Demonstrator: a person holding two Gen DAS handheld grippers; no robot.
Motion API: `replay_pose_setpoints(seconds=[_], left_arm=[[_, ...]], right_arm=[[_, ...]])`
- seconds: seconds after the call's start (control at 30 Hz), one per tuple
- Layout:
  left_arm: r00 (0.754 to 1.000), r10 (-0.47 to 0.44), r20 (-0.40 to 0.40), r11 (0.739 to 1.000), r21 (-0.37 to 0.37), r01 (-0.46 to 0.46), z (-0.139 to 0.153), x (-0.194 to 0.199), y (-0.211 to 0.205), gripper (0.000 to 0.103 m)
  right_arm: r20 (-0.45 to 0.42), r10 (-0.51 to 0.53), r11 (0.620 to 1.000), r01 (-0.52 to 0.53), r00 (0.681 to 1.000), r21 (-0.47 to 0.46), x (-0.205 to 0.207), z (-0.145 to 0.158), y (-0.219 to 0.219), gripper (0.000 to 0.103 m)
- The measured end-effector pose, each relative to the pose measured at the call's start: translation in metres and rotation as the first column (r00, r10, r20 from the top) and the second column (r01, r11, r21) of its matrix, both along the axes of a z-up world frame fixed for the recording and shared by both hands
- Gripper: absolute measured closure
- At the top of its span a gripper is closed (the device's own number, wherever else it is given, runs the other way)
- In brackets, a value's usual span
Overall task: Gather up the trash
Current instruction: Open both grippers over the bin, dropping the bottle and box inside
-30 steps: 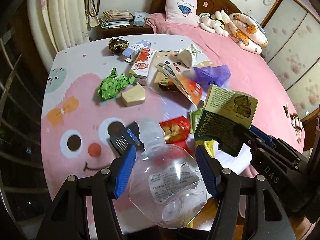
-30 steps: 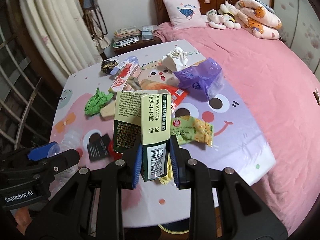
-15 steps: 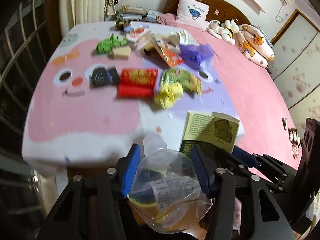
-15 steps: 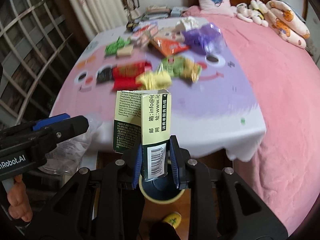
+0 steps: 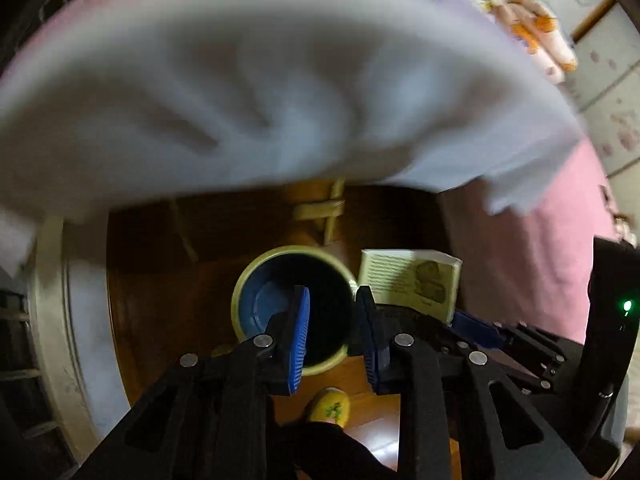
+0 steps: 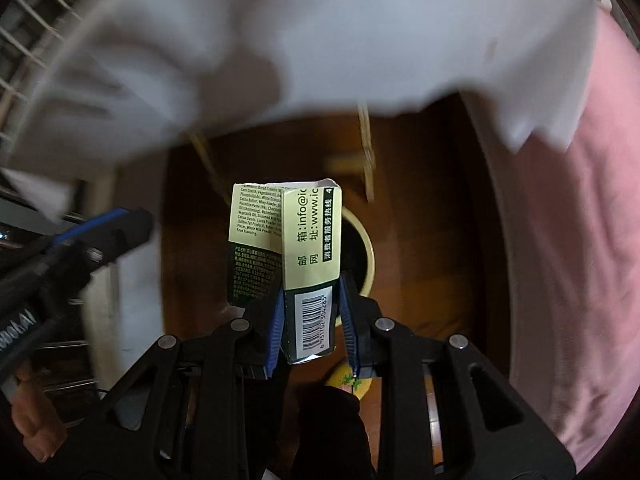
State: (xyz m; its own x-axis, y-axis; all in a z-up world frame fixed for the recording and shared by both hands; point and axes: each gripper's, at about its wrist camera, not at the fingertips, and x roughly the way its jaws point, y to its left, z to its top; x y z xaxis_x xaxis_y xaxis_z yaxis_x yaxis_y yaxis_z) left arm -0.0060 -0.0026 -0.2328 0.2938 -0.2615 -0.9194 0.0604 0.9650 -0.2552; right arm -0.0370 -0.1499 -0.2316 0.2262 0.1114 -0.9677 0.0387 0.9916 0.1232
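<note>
Blue-padded left gripper (image 5: 332, 328): jaws apart, nothing between, poised over round yellow-rimmed bin with dark blue inside (image 5: 256, 280) on brown wooden floor (image 5: 168, 280). Right gripper (image 6: 310, 320): jaws clamped on pale-green and dark-green cardboard carton (image 6: 308, 248), seemingly above bin; blurred white cloth (image 6: 320, 32) overhangs.

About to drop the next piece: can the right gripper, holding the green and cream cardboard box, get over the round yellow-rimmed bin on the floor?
Probably yes: the right gripper holds the box just above the bin, nothing between.
</note>
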Motion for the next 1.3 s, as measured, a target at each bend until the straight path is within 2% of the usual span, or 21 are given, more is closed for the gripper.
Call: replay_pose_setpoints(seconds=[0.1, 0.2, 0.37, 0.4, 0.43, 0.47, 0.53, 0.6, 0.73, 0.8, 1.07, 1.3], left_arm=[[1.0, 0.022, -0.007, 1.0, 0.008, -0.022, -0.051, 0.001, 0.006, 0.079], [0.999, 0.047, -0.02, 0.999, 0.025, -0.047, -0.092, 0.003, 0.014, 0.079], [0.999, 0.047, 0.012, 0.997, 0.056, -0.047, -0.13, 0.009, 0.023, 0.078], [0.999, 0.049, 0.006, 0.996, 0.07, -0.049, -0.137, 0.01, 0.025, 0.073], [0.999, 0.052, -0.003, 0.996, 0.074, -0.051, -0.142, 0.011, 0.026, 0.07], [0.998, 0.057, -0.01, 0.995, 0.077, -0.056, -0.146, 0.012, 0.027, 0.065], [0.998, 0.06, -0.014, 0.995, 0.083, -0.059, -0.148, 0.022, 0.033, 0.056], [0.998, 0.064, -0.015, 0.993, 0.099, -0.062, -0.151, 0.025, 0.039, 0.044], [0.996, 0.084, -0.028, 0.991, 0.105, -0.081, -0.146, 0.023, 0.047, 0.029], [0.995, 0.096, -0.018, 0.991, 0.098, -0.094, -0.135, 0.018, 0.048, 0.017], [0.992, 0.125, 0.02, 0.988, 0.094, -0.126, -0.068, 0.002, 0.047, 0.015], [0.987, 0.128, 0.101, 0.987, 0.085, -0.137, 0.027, -0.006, 0.048, 0.014]], right_arm=[[-0.048, -0.019, 1.0, 0.018, 0.999, -0.02, -0.001, -0.064, -0.001, 0.081], [-0.061, -0.002, 0.999, -0.001, 0.998, -0.047, 0.001, -0.112, 0.004, 0.081], [-0.126, 0.007, 1.0, -0.007, 0.992, -0.002, 0.01, -0.173, 0.014, 0.08], [-0.138, 0.011, 1.0, -0.012, 0.99, -0.003, 0.011, -0.184, 0.016, 0.08], [-0.152, 0.019, 1.0, -0.02, 0.988, -0.007, 0.011, -0.193, 0.019, 0.075], [-0.16, 0.022, 1.0, -0.024, 0.987, -0.014, 0.012, -0.198, 0.021, 0.063], [-0.162, 0.022, 1.0, -0.024, 0.987, -0.008, 0.015, -0.205, 0.023, 0.05], [-0.156, 0.021, 1.0, -0.021, 0.988, 0.005, 0.014, -0.207, 0.023, 0.05], [-0.143, 0.008, 1.0, -0.005, 0.99, 0.018, 0.02, -0.2, 0.025, 0.047], [-0.128, -0.005, 1.0, 0.007, 0.992, 0.02, 0.023, -0.189, 0.024, 0.045], [-0.067, -0.032, 0.998, 0.035, 0.997, 0.044, 0.026, -0.114, 0.011, 0.045], [-0.009, -0.032, 0.996, 0.033, 0.999, 0.089, 0.018, -0.014, 0.0, 0.045]])
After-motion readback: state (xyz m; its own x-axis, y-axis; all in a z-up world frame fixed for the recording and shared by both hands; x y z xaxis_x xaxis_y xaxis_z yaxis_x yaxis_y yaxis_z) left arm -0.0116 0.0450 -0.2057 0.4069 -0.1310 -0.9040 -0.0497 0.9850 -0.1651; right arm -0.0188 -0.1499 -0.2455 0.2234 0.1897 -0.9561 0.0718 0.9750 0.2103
